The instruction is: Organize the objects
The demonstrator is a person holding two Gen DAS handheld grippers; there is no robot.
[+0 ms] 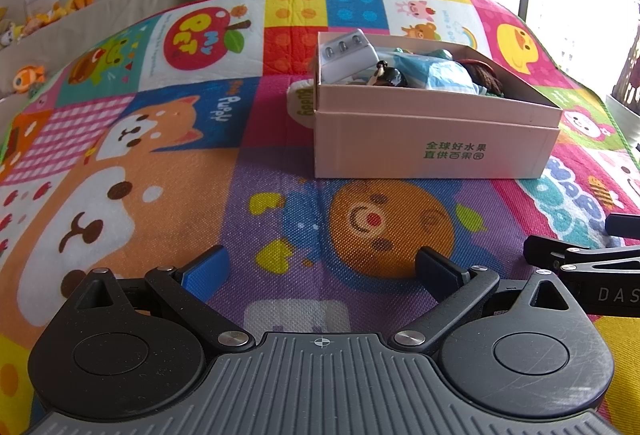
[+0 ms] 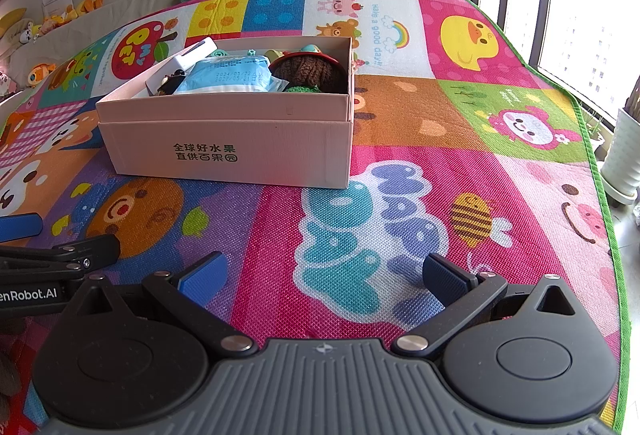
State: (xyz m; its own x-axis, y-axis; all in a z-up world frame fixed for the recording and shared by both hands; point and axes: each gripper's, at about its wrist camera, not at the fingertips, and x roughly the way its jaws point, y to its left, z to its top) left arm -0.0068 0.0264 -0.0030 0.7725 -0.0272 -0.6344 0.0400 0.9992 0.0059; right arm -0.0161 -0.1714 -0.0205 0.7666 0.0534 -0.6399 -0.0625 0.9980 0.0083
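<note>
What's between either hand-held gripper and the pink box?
Nothing visible. Only bare play mat lies between the open right hand-held gripper and the pink cardboard box; likewise for the open left hand-held gripper.

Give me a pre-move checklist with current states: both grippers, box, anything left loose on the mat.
1. Left gripper open and holding nothing: ok.
2. Right gripper open and holding nothing: ok.
3. Pink box flat on the play mat, top open: ok.
4. Items sit inside the box, blue packet and brown knitted toy among them: ok.
5. No loose items on the mat in view: ok; behind the box, cannot tell.
6. Grippers apart from each other and from the box: ok.
</note>
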